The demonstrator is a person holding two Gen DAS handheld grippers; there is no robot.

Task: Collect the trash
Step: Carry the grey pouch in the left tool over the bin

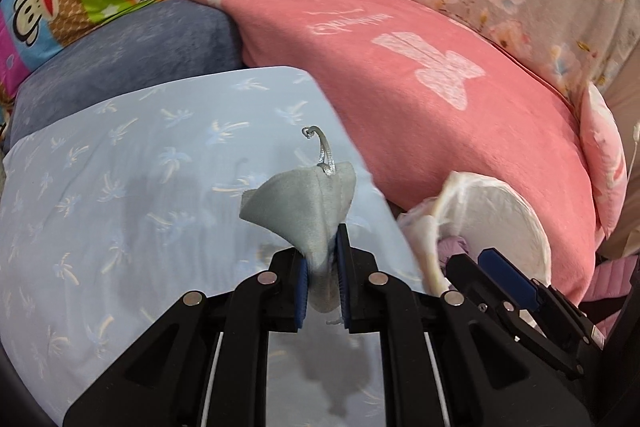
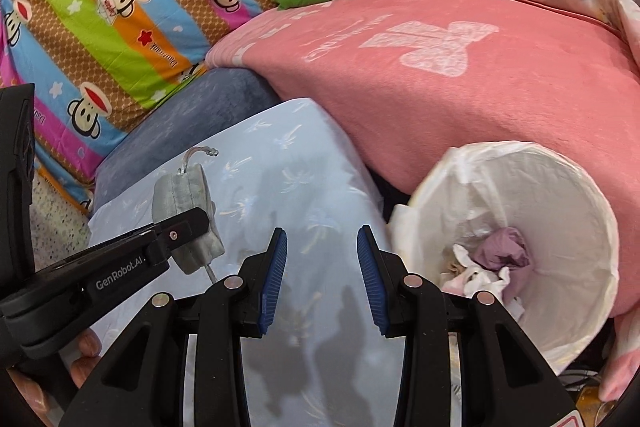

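Left gripper [image 1: 323, 279] nearest your lens: pads clamped on grey fabric pouch [image 1: 308, 203], held above light-blue pillow [image 1: 120, 187], silver loop pointing away from you. Right gripper [image 2: 322, 279] empty, fingers spread apart, hovering over same pillow. Lined trash bin [image 2: 560, 195] lies to pouch's right, beside pink blanket [image 2: 460, 99], crumpled scraps already inside. Your left hand carries pouch; likely next move is rightward swing over bin rim, then release.
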